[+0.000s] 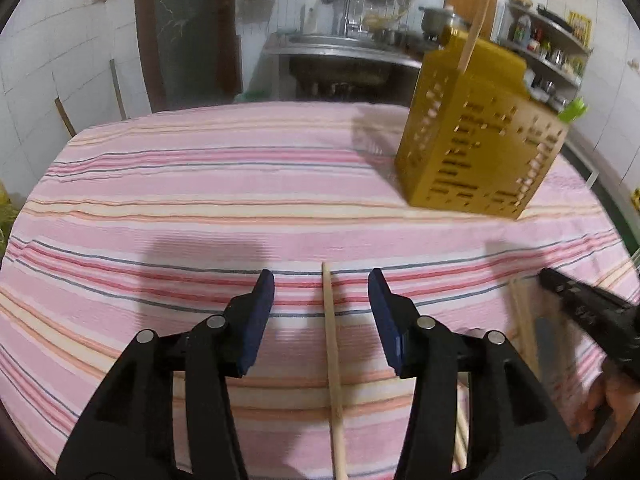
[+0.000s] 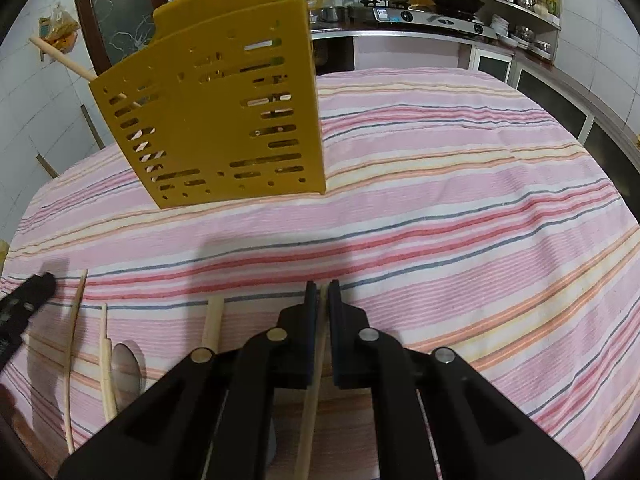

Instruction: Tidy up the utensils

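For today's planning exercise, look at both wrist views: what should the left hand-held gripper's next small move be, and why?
Probably close the left hand-held gripper on the wooden chopstick. Its jaws stand open with that stick lying between them on the striped cloth, untouched. The right hand-held gripper is already shut on its own chopstick, and the yellow holder stands ready.

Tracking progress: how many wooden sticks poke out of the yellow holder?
1. A single wooden stick leans out of the holder at its upper left corner in the right wrist view. Shorter ones may sit hidden inside; pale pieces show through its slots.
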`<state>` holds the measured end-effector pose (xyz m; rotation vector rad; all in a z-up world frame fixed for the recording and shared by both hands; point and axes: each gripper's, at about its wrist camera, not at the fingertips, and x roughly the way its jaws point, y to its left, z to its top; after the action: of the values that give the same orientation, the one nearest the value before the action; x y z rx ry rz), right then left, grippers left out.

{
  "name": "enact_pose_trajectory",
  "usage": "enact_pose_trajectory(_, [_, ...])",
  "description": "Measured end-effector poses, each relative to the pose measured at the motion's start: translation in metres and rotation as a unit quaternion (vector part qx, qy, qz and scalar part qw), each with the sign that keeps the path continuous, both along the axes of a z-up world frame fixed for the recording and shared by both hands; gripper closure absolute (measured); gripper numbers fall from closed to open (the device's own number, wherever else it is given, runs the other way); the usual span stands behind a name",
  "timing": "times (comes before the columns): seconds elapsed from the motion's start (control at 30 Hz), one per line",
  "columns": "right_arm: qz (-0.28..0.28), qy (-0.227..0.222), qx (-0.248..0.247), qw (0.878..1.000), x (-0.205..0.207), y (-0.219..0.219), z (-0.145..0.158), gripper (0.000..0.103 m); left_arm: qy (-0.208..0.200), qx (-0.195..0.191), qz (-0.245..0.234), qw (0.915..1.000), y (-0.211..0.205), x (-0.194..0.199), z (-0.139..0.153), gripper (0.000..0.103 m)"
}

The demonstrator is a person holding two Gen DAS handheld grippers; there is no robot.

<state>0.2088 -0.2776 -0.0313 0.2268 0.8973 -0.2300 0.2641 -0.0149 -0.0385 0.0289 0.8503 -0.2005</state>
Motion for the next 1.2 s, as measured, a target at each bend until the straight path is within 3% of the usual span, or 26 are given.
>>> enact_pose_trajectory(0.3, [0.000,-0.002,-0.005,1.000,0.001,0.000,-0.002,0.097,0.031,0.043,-0.002,0.9986,-0.007,0.016,-0.025,0.057])
enact_pose_trajectory(0.53, [0.000,-0.006,-0.010,1.000,0.000,0.001,0.002,0.097,0.055,0.060,-0.041,0.9959,-0.025,0.028,-0.023,0.098])
enact_pose_trajectory(0.73, [-0.009,-0.034,-0.010,0.999,-0.010,-0.004,0.017,0.098,0.053,0.029,-0.036,0.9976,-0.019,0.023,-0.015,0.099])
enact_pose_trajectory(0.97, [-0.007,-0.101,-0.003,0.995,-0.035,-0.009,0.046,0.098,-0.034,-0.018,-0.024,0.9990,-0.004,-0.021,0.026,0.099])
enact_pose_trajectory(1.2, [-0.002,-0.175,-0.016,0.984,-0.071,-0.008,0.080,0.098,-0.146,-0.038,-0.020,0.9884,0.003,-0.080,0.075,0.099])
